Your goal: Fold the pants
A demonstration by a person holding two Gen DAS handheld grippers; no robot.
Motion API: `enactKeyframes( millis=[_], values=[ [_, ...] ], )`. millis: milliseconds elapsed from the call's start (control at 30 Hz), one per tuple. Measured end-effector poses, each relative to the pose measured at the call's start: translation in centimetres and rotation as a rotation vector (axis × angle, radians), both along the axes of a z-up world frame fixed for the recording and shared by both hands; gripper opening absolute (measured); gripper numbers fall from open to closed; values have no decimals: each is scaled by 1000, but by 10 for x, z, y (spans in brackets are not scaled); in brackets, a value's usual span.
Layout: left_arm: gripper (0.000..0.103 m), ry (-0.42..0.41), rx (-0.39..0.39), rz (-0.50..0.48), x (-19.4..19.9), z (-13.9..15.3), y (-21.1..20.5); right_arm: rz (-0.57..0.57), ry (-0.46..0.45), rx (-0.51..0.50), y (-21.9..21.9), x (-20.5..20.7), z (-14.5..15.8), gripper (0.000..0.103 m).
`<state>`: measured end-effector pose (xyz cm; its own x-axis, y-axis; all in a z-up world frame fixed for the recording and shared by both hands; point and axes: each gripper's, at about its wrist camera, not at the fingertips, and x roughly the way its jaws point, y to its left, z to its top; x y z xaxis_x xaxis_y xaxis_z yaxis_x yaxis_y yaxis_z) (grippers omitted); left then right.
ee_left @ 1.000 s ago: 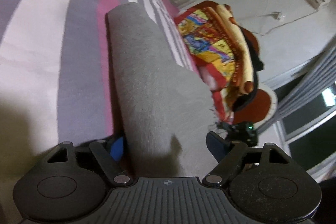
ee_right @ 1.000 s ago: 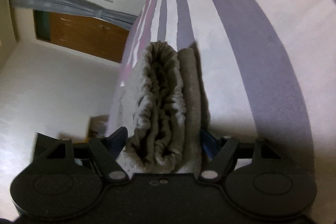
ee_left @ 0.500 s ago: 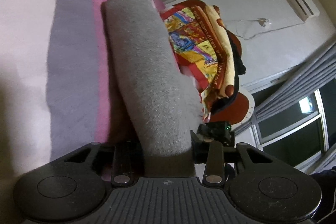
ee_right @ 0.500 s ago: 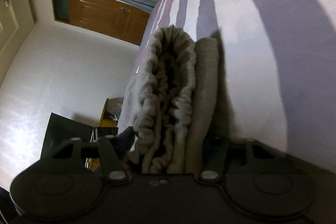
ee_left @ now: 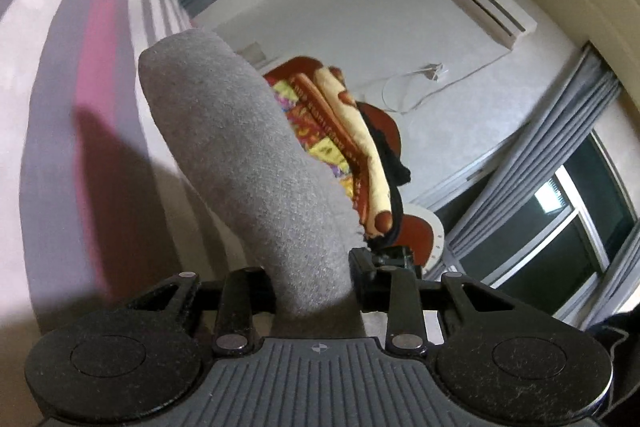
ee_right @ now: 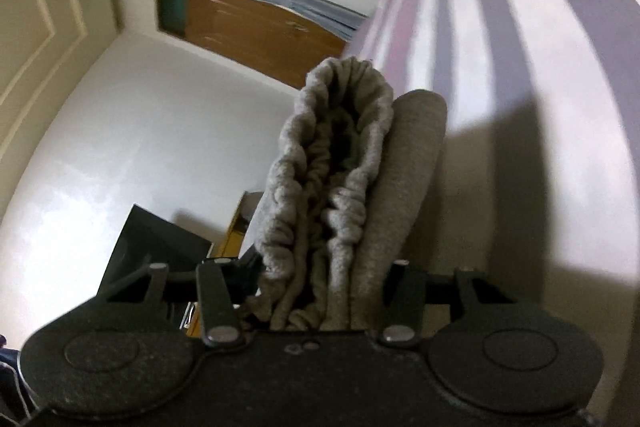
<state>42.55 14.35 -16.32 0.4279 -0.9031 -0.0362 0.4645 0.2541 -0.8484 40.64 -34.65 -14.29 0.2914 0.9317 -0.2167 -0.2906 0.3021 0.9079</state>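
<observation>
Folded grey pants (ee_left: 248, 167) held between two hand-carried grippers above a bed with a striped sheet (ee_left: 60, 99). The left gripper (ee_left: 314, 279) has its fingers clamped on the smooth, rounded fold end of the bundle, having just closed there; the cloth runs straight out ahead of the fingers as a thick roll. The right gripper (ee_right: 320, 287) has likewise been closing and is now clamped on the opposite end, where the gathered elastic waistband (ee_right: 340, 155) sits doubled beside a plain fold of cloth.

The relation that governs the next move: the bundle's long axis spans from one gripper to the other, so each gripper holds one short end and neither is the nearer — the pants lie directly ahead of both pairs of fingers. In each wrist view the roll points away from the camera, with the bed to one side of it and its shadow on the sheet, which suggests the bundle is lifted clear of the bed, though whether its middle sags onto the sheet cannot be told from these views.

Beyond the bundle, in the left view, a bright patterned blanket (ee_left: 340, 131) is heaped against the wall, well apart from the pants. Judged from this, the fold is well advanced and the bundle is ready to be carried or set down whole.
</observation>
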Motion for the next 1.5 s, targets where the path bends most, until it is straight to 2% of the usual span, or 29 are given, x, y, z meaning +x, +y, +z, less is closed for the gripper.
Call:
enactKeyframes(
  millis=[133, 333, 433, 467, 500, 533, 567, 633, 667, 733, 800, 867, 900, 933, 967, 1000, 1100, 1167, 1233, 1267, 1300, 1333, 1400, 1500],
  values=[
    [32, -9, 21, 51, 44, 16, 18, 16, -35, -9, 17, 47, 13, 49],
    [32, 49, 76, 111, 110, 6, 38, -7, -2, -27, 42, 120, -6, 49],
    [32, 145, 123, 119, 133, -20, 41, -18, 49, -64, 53, 140, -30, 49],
    [32, 193, 147, 120, 138, -32, 39, -18, 71, -91, 56, 146, -40, 50],
    [34, 278, 183, 139, 144, -50, 39, -26, 102, -115, 58, 149, -49, 54],
    [34, 339, 175, 145, 148, -66, 41, -51, 167, -167, 61, 154, -65, 60],
    [35, 331, 130, 151, 146, -71, 44, -71, 216, -188, 62, 154, -79, 57],
    [37, 321, 83, 159, 140, -75, 49, -93, 250, -122, 57, 153, -86, 62],
    [39, 321, 72, 157, 137, -74, 51, -87, 257, -117, 55, 150, -85, 62],
    [58, 293, 51, 136, 123, -70, 54, -55, 266, -118, 51, 145, -81, 64],
    [72, 265, 51, 115, 107, -64, 55, -24, 268, -104, 43, 136, -75, 75],
    [78, 245, 77, 102, 92, -58, 56, 6, 264, -127, 37, 127, -67, 81],
    [78, 229, 103, 101, 87, -56, 52, 22, 256, -146, 37, 123, -64, 81],
    [68, 214, 167, 103, 85, -54, 46, 43, 235, -179, 38, 115, -60, 81],
    [55, 214, 207, 108, 82, -57, 43, 56, 209, -218, 41, 113, -59, 74],
    [36, 253, 228, 101, 90, -62, 39, 64, 183, -268, 47, 110, -57, 63],
    [35, 287, 207, 115, 98, -67, 38, 34, 183, -271, 57, 111, -61, 58],
    [36, 281, 203, 118, 91, -61, 39, 28, 192, -267, 58, 111, -63, 59],
    [47, 269, 201, 147, 76, -56, 39, 27, 210, -254, 52, 105, -57, 61],
    [47, 260, 235, 169, 69, -59, 42, 27, 214, -244, 49, 103, -56, 67],
    [47, 244, 265, 188, 62, -61, 44, 26, 205, -240, 37, 99, -58, 67],
    [47, 240, 278, 209, 60, -60, 41, 12, 197, -262, 30, 95, -62, 63],
    [47, 242, 313, 260, 59, -55, 37, -11, 220, -264, 30, 94, -68, 63],
    [48, 251, 315, 321, 51, -50, 37, -24, 228, -284, 33, 93, -65, 67]
  ],
)
